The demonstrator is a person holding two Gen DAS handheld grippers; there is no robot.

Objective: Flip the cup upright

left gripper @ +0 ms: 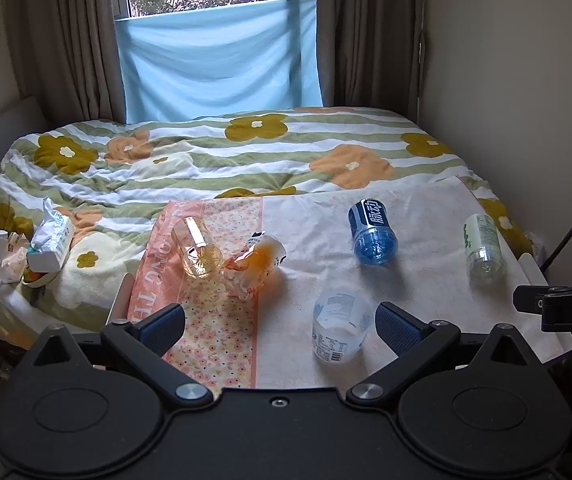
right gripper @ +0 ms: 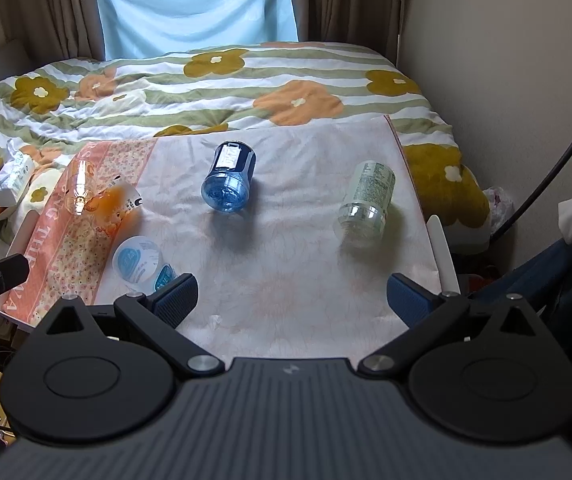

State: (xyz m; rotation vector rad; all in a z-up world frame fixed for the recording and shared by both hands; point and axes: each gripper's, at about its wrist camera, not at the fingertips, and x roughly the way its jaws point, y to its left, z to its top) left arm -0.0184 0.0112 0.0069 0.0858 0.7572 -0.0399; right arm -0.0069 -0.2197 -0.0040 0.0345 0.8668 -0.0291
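Observation:
Several cut-bottle cups lie on their sides on a cloth-covered board [left gripper: 314,236] [right gripper: 294,264]. A clear cup [left gripper: 197,247] [right gripper: 79,192] touches an orange cup [left gripper: 254,265] [right gripper: 115,200] at the left. A blue cup [left gripper: 372,232] [right gripper: 227,182] lies in the middle, a green-labelled cup [left gripper: 482,248] [right gripper: 366,206] at the right. A white-labelled cup [left gripper: 338,327] [right gripper: 139,266] lies nearest. My left gripper [left gripper: 279,326] is open and empty, the white-labelled cup just inside its right finger. My right gripper [right gripper: 293,300] is open and empty above the board's near edge.
A floral quilt [left gripper: 213,152] covers the bed behind the board. A tissue pack [left gripper: 51,240] and crumpled paper [left gripper: 9,260] lie at the left. A wall [left gripper: 526,80] stands close on the right, curtains [left gripper: 57,40] and a blue cloth [left gripper: 217,60] behind.

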